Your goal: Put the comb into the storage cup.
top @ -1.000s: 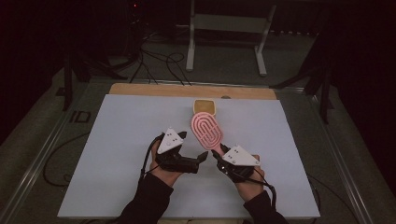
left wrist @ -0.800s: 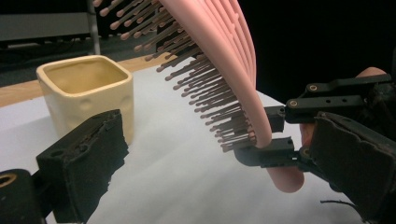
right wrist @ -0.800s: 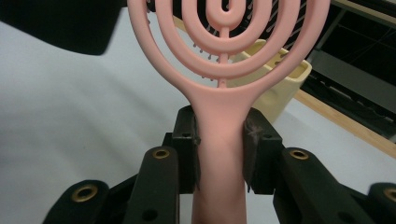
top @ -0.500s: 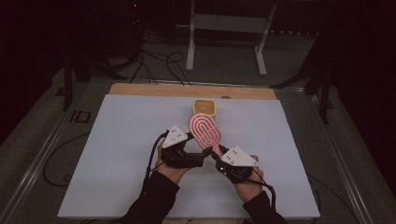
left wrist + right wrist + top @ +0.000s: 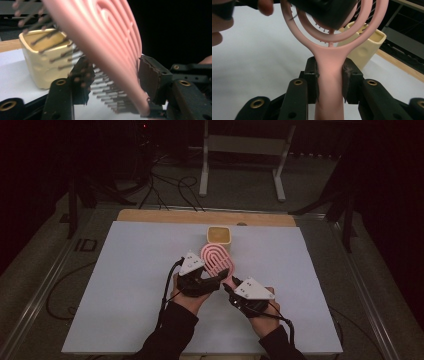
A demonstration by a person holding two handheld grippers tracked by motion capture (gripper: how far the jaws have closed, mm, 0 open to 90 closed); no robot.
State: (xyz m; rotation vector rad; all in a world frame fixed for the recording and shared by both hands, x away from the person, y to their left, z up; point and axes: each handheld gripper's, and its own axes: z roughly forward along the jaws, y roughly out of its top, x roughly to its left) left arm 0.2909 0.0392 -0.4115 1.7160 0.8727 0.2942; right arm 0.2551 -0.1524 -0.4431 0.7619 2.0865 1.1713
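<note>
R gripper [image 5: 229, 287]: clenching on the pink hairbrush [image 5: 216, 259] handle; in the right gripper view both pads [image 5: 312, 75] are pressing the handle's sides, handle running up btwn the jaws.
L gripper [image 5: 220, 276]: jaws have just been closing, w/ the brush head btwn them. In the left gripper view one pad [image 5: 150, 77] is sitting against the ribbed back near the head's edge, the other [image 5: 81, 80] is in among the bristles; can't tell if it's gripping firmly yet.
Hands: both coming in from the bottom of the high view, dark sleeves; L hand [image 5: 187, 292] and R hand [image 5: 260, 312] are sitting close together, near the table's middle.
Hairbrush: held off the table btwn the two grippers, head pointing away from the person, handle toward the R gripper. Open looped ribs on the back, dark bristles w/ pink tips on the other face.
Cup [image 5: 219, 235]: pale yellow, squarish, standing upright on the white table top [image 5: 125, 285], just beyond the brush head; looking empty from above.
Table: white sheet covering most of it, wooden strip [image 5: 165, 216] showing along the far edge.
Beyond: dark floor w/ cables [image 5: 165, 185] and a grey metal stand [image 5: 245, 145].
</note>
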